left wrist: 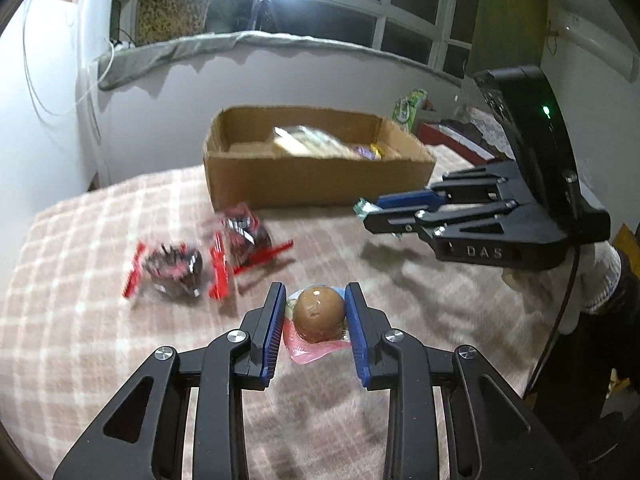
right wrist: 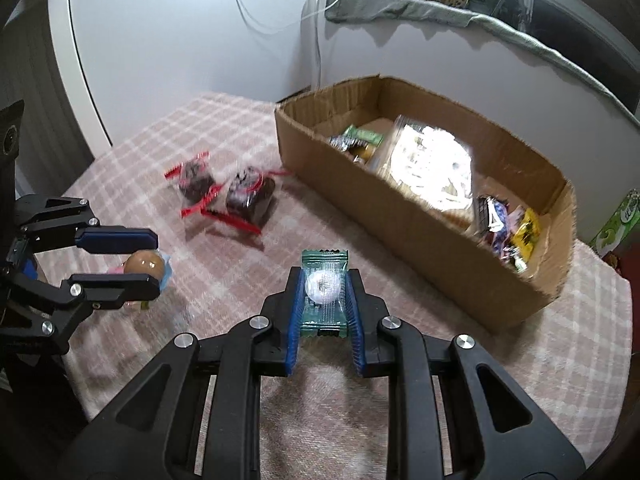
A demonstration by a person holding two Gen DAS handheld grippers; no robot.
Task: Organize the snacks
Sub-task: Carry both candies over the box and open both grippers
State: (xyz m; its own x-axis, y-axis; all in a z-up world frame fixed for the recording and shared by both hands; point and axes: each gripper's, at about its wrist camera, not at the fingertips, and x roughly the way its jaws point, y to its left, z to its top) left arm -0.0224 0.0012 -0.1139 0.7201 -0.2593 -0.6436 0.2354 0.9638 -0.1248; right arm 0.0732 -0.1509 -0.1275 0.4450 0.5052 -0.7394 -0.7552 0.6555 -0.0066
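Note:
My left gripper [left wrist: 316,312] is shut on a brown egg in a clear and pink wrapper [left wrist: 319,314], held above the checked cloth; it also shows in the right wrist view [right wrist: 145,264]. My right gripper [right wrist: 324,286] is shut on a green-edged clear packet with a white ring candy [right wrist: 323,289]; in the left wrist view the right gripper [left wrist: 370,216] hangs right of the cardboard box [left wrist: 312,184]. Two dark cakes in red-edged wrappers [left wrist: 200,260] [right wrist: 228,192] lie on the cloth in front of the box. The box [right wrist: 400,216] holds several snacks.
The table is covered by a pink checked cloth [left wrist: 80,320]. A green packet [left wrist: 408,108] and a red item stand behind the box to the right. A white wall and a window sill lie behind the table. A green box [right wrist: 620,220] sits at the far right.

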